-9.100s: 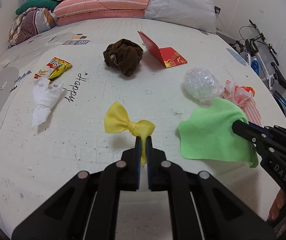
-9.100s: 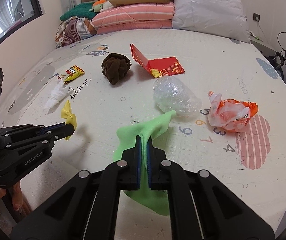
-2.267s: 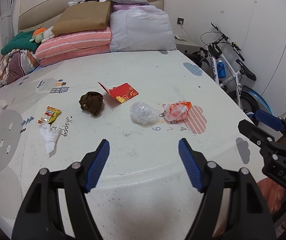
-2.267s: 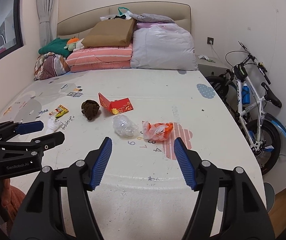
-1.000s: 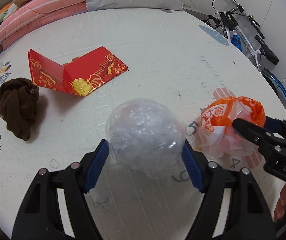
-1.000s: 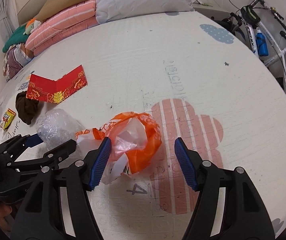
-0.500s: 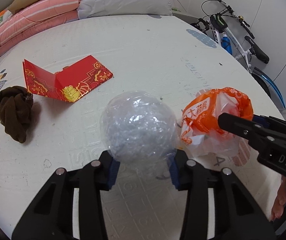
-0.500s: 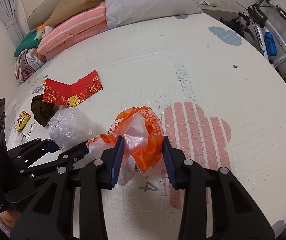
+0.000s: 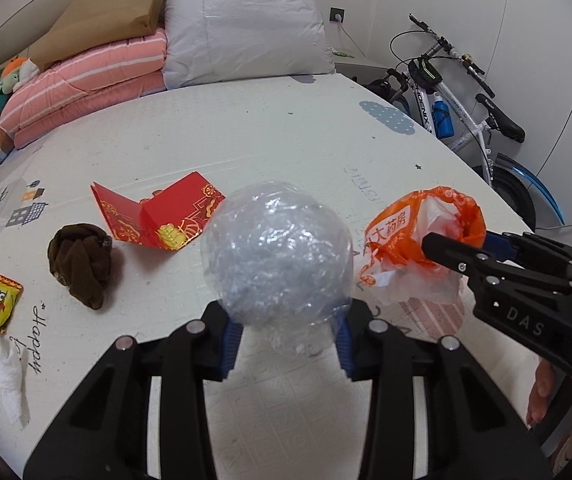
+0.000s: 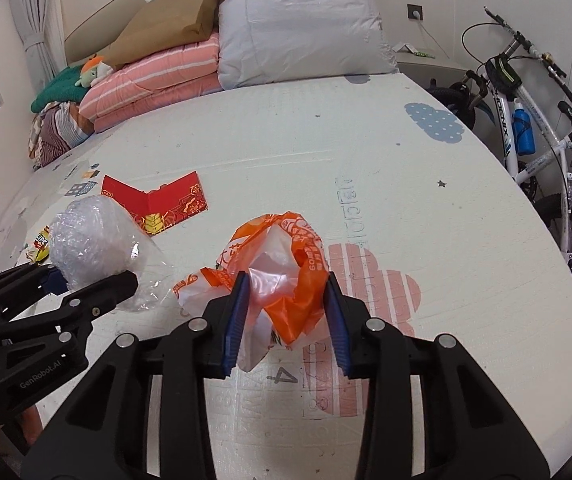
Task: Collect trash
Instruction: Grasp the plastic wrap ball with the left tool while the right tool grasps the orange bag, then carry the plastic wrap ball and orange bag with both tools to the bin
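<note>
Where legible: "DAS" hand-held gripper (image 9: pixel 438 246)

Clear crinkled bubble wrap ball (image 9: pixel 276 256); orange-and-white printed plastic bag (image 10: pixel 282 276); red envelope (image 9: pixel 158 216), gold pattern; dark brown sock wad (image 9: pixel 80 266); yellow snack packet (image 9: pixel 1 302); white tissue (image 9: pixel 6 376).

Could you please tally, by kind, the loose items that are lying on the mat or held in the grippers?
Plastic wrap ball: 1
Orange plastic bag: 1
Red envelope: 1
Brown cloth bundle: 1
Snack packet: 1
White tissue: 1
Total: 6
</note>
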### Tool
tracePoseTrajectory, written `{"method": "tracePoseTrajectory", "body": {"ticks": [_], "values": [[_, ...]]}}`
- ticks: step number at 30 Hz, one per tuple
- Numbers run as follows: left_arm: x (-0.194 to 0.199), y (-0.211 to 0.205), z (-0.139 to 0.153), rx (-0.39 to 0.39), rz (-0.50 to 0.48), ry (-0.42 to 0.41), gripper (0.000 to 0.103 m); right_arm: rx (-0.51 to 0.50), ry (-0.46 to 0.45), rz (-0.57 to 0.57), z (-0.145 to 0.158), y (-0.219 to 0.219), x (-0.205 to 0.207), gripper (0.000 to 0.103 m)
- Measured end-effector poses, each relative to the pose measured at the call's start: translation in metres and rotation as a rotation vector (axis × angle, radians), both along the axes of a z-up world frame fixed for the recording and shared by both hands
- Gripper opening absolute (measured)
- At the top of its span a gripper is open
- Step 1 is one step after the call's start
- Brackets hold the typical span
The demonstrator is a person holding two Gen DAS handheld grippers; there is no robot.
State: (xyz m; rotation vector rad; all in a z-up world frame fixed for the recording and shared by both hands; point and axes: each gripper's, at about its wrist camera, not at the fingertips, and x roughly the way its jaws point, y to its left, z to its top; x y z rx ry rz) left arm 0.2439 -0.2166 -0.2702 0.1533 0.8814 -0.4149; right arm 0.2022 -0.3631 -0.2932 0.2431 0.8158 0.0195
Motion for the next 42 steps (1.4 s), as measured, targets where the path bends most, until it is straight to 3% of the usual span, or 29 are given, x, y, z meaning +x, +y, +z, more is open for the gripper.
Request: {"method": "tracePoseTrajectory", "body": {"ticks": [14,26,34,42], "values": [[-0.080,0.018,0.034,-0.010,0.003,0.005,0.039,-0.089,-0.059,0.007,0.044,0.010,-0.074,0.035],[-0.159,0.003,0.053,-0.026,-0.022,0.006,0.039,-0.117,-0.133,-0.049,0.083,0.003,-0.173,0.035],[-0.195,-0.057,0.078,-0.036,-0.152,-0.043,0.039,-0.119,-0.171,-0.173,0.099,-0.048,-0.239,0.035],[-0.216,-0.149,0.087,-0.035,-0.345,-0.062,0.039,-0.123,-0.171,-0.378,0.095,-0.131,-0.297,0.035]]}}
